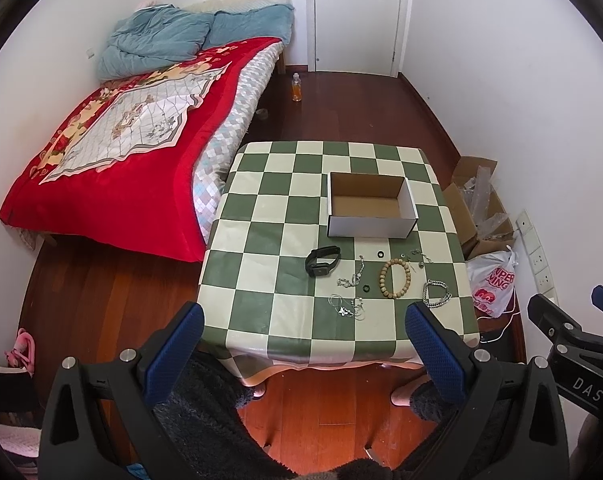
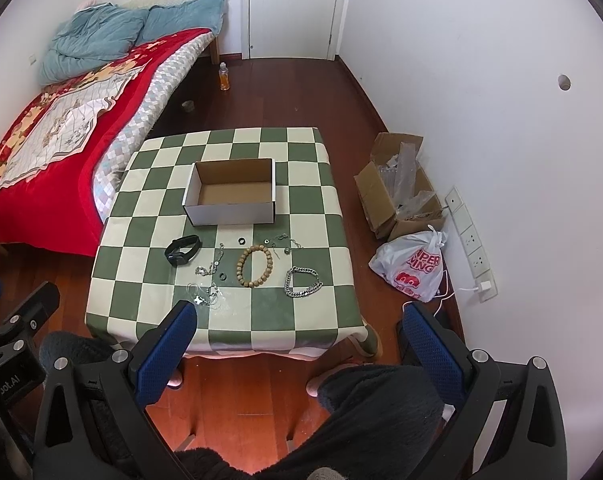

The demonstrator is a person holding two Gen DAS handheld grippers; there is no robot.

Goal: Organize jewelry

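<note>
Left wrist view: the left gripper (image 1: 301, 320) hangs above the near edge of a small table (image 1: 261, 208) covered in a green-and-cream checked cloth, its blue-padded fingers (image 1: 173, 356) spread wide and holding nothing. The right gripper (image 2: 299, 320), seen from its own camera, is spread just as wide and empty, also short of the table's near edge.

The jewelry lies loose on the cloth between the grippers and an open white cardboard box (image 1: 371, 210), whose brown inside holds nothing. From left to right: a black smartwatch (image 1: 321, 263), a thin silver chain (image 1: 353, 276), a tangle of fine silver necklaces (image 1: 347, 307) nearest the edge, a wooden bead bracelet (image 1: 395, 279), and a heavy silver link bracelet (image 1: 436, 294). Two small dark rings (image 1: 380, 255) sit among them (other tiny pieces near the box are too small to name).

On the floor to the right, a white plastic bag (image 2: 413, 266) carries red lettering, only partly readable as "PER" over "MING". An open brown carton (image 2: 397, 184) stands behind it. The other gripper's body at the left view's edge shows the letters "DAS".
</note>
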